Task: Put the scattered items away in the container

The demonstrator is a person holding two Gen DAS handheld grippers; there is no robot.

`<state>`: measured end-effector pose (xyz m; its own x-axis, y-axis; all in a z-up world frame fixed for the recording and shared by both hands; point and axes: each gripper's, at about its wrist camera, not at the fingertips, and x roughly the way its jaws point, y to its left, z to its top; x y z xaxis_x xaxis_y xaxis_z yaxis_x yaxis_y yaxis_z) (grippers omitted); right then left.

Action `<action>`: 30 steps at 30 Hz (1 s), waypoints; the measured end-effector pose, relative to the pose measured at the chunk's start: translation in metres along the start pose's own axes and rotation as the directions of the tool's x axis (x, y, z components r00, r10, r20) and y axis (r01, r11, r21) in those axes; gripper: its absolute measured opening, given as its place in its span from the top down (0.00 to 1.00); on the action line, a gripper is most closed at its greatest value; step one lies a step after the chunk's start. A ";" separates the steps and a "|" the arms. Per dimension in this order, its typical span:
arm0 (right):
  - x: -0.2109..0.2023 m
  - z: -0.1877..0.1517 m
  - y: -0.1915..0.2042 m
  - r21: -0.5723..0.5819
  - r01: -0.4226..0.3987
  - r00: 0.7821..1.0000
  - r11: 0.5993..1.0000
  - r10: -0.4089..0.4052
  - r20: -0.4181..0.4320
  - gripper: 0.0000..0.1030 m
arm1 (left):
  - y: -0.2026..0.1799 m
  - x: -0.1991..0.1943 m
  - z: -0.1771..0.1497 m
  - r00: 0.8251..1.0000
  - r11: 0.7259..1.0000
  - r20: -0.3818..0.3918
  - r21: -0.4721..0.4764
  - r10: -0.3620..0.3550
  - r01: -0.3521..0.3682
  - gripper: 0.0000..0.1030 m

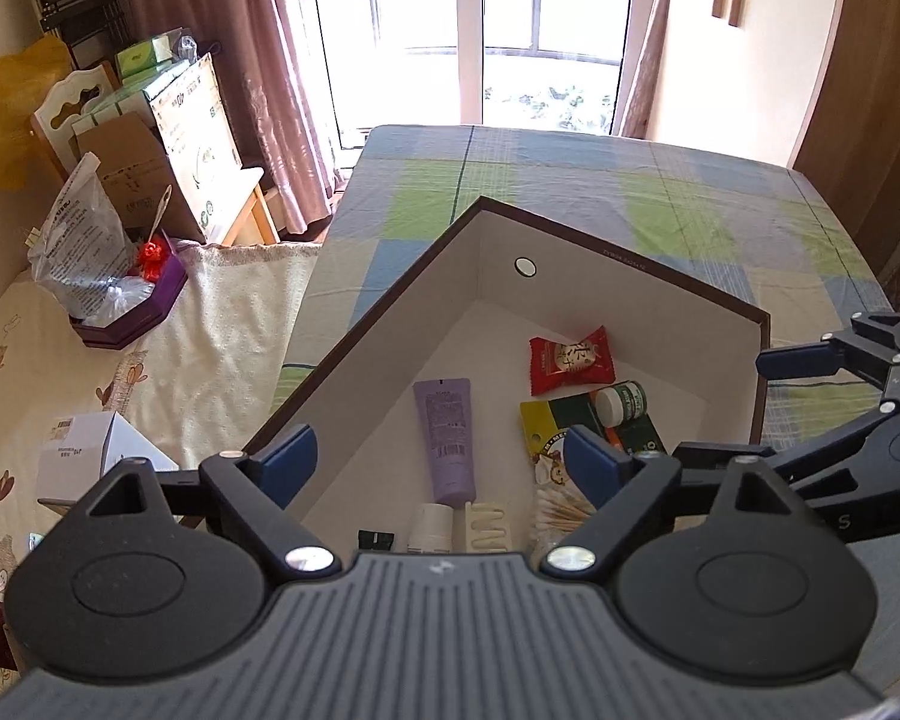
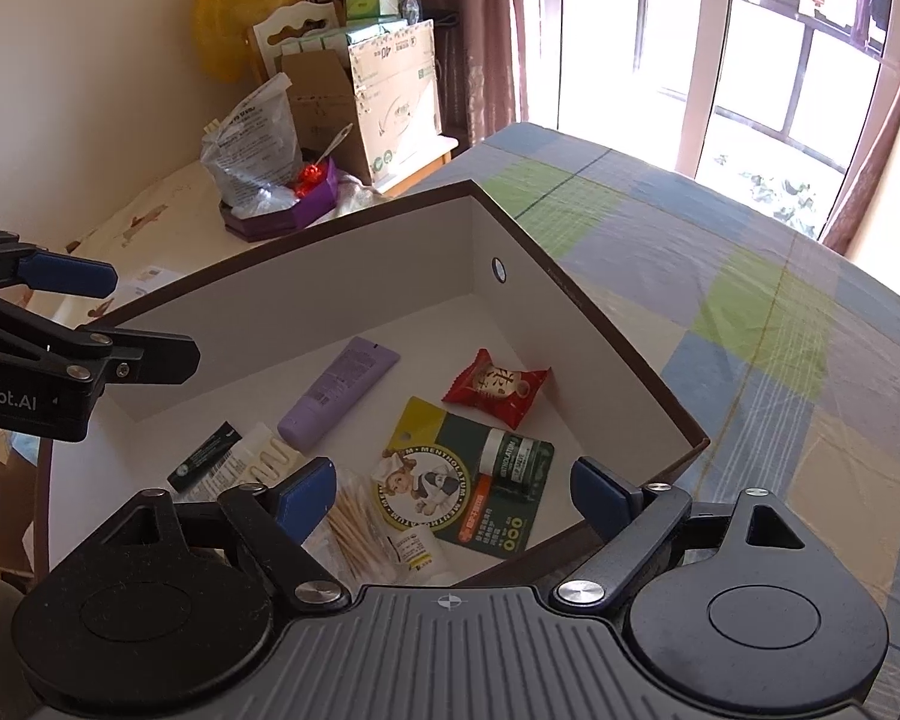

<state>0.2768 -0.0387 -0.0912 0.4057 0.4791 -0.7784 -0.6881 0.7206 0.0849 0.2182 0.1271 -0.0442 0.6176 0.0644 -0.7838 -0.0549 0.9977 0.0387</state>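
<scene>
From the left wrist, the left hand-held gripper (image 1: 444,462) hangs over the near left edge of the box (image 1: 624,282), its blue fingers spread wide with nothing between them. The box, white inside with a dark brown rim, sits on a bed covered in a blue, green and cream checked sheet (image 1: 570,180). Inside lie a purple tube (image 1: 447,435), a red snack packet (image 1: 570,360), a green-and-yellow blister card (image 1: 555,420) carrying a small green jar (image 1: 621,402), a bundle of cotton swabs (image 1: 561,510), a cream hair claw (image 1: 489,525), a white tube end (image 1: 431,528) and a small black sachet (image 1: 376,538). The right hand-held gripper (image 1: 840,384) reaches in from the right, beside the box's right wall. Far left, cardboard cartons (image 1: 168,138), a plastic bag (image 1: 84,240) and a purple tray (image 1: 132,312) stand by the curtains.

From the right wrist, the right hand-held gripper (image 2: 453,495) is also wide apart and empty, poised over the box's near corner (image 2: 630,354). The blister card (image 2: 468,480) reads "MENTHOLATUM" around a cartoon figure; the jar (image 2: 513,459) carries the same name. The purple tube (image 2: 339,393), red packet (image 2: 495,387), swabs (image 2: 360,531), hair claw (image 2: 270,459) and black sachet (image 2: 204,456) lie around it, and a small white packet (image 2: 417,549) rests near the swabs. The left hand-held gripper (image 2: 84,312) enters at left, marked "Robot.AI"; a carton (image 2: 396,96) beyond shows "40".
</scene>
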 end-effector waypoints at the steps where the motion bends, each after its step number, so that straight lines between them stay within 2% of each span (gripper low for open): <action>1: -0.003 -0.001 0.000 0.005 0.001 1.000 1.000 -0.001 0.010 0.00 | 0.000 -0.002 -0.001 1.000 1.000 -0.001 -0.005 -0.001 0.001 0.15; 9: -0.024 -0.005 0.007 0.032 -0.004 0.999 0.999 0.003 0.032 0.00 | 0.001 -0.029 -0.010 1.000 0.999 0.022 -0.045 -0.006 0.007 0.15; 20: -0.048 -0.016 0.023 0.041 0.030 1.000 0.999 -0.030 0.007 0.00 | 0.001 -0.060 -0.026 0.999 0.998 0.032 -0.067 0.005 -0.003 0.12; 27: -0.061 -0.028 0.033 0.059 0.046 0.999 0.997 -0.045 -0.013 0.00 | -0.003 -0.074 -0.040 1.000 0.997 0.024 -0.072 0.005 -0.004 0.09; 30: -0.067 -0.032 0.038 0.060 0.048 0.998 0.997 -0.046 -0.031 0.00 | -0.006 -0.080 -0.047 0.999 0.998 0.026 -0.066 0.022 -0.020 0.04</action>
<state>0.2041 -0.0592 -0.0555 0.4182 0.4300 -0.8001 -0.6306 0.7714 0.0849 0.1325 0.1149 -0.0114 0.6367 0.0870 -0.7662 -0.1190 0.9928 0.0138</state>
